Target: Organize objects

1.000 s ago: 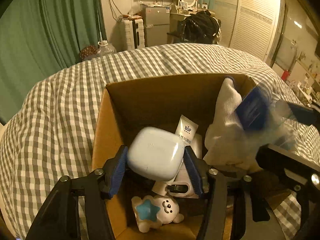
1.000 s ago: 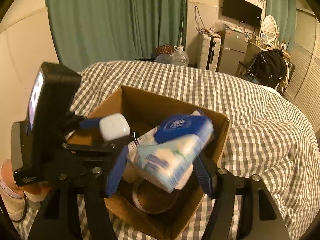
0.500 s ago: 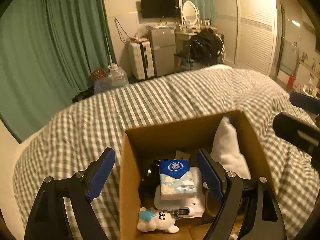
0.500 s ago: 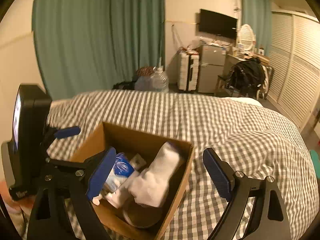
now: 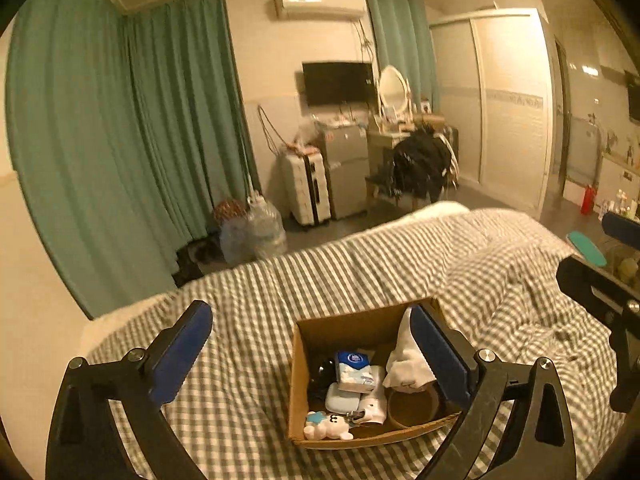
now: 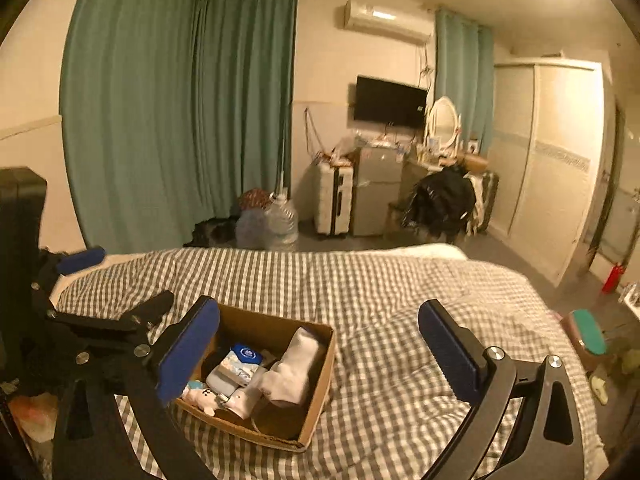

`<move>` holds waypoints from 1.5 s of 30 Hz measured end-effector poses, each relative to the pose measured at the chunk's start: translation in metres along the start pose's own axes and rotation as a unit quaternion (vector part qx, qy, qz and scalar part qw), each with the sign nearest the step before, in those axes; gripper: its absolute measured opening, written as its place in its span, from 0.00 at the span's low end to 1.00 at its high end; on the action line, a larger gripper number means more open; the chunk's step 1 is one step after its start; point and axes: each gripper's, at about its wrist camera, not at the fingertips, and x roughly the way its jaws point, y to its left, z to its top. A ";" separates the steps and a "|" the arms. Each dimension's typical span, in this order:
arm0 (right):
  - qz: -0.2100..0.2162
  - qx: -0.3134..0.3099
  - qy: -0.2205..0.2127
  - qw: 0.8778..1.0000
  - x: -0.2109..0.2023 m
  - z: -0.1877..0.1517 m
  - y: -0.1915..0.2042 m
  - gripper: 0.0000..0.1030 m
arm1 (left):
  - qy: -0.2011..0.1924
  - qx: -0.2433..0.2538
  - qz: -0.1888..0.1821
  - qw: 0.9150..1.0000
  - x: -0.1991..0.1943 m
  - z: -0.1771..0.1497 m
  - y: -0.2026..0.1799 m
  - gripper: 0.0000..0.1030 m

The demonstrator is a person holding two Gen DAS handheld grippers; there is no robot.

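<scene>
An open cardboard box (image 5: 298, 380) (image 6: 322, 376) sits on the checked bed. Inside lie a blue-topped tissue pack (image 5: 352, 368) (image 6: 240, 360), a white earbud case (image 5: 340, 396), a white sock (image 5: 408, 360) (image 6: 292, 368), a tape roll (image 5: 412, 408) and a white plush toy with a blue star (image 5: 326, 430) (image 6: 198, 394). My left gripper (image 5: 310, 320) hangs well above and behind the box, jaws opening wide, nothing between them. My right gripper (image 6: 318, 312) is likewise high over the box, jaws opening, and holds nothing. The left gripper (image 6: 116, 284) shows at the right wrist view's left edge.
The grey-and-white checked bedspread (image 6: 400, 320) spreads around the box. Beyond the bed stand green curtains (image 5: 140, 140), water jugs (image 5: 256, 232), a white suitcase (image 5: 306, 188), a small fridge (image 5: 346, 168) and a chair with a black bag (image 5: 420, 160). A wardrobe (image 6: 552, 160) is at the right.
The left gripper let go of the earbud case and the right let go of the tissue pack; both now lie in the box. Both grippers opened wide and rose up and back.
</scene>
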 end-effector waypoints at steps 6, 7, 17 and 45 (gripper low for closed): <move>-0.008 0.004 -0.045 0.999 -0.059 0.005 -0.007 0.99 | -0.042 0.003 0.013 0.999 -0.054 -0.002 0.001 1.00; -0.010 0.004 -0.049 0.999 -0.065 0.005 -0.010 0.99 | -0.050 0.005 0.014 0.999 -0.062 -0.005 0.001 1.00; -0.031 -0.006 -0.089 0.996 -0.108 -0.028 -0.010 0.99 | -0.085 -0.005 0.023 0.996 -0.094 -0.054 -0.004 1.00; -0.042 0.005 -0.044 0.998 -0.022 -0.170 0.008 0.99 | -0.033 -0.060 0.045 0.997 -0.025 -0.200 -0.009 1.00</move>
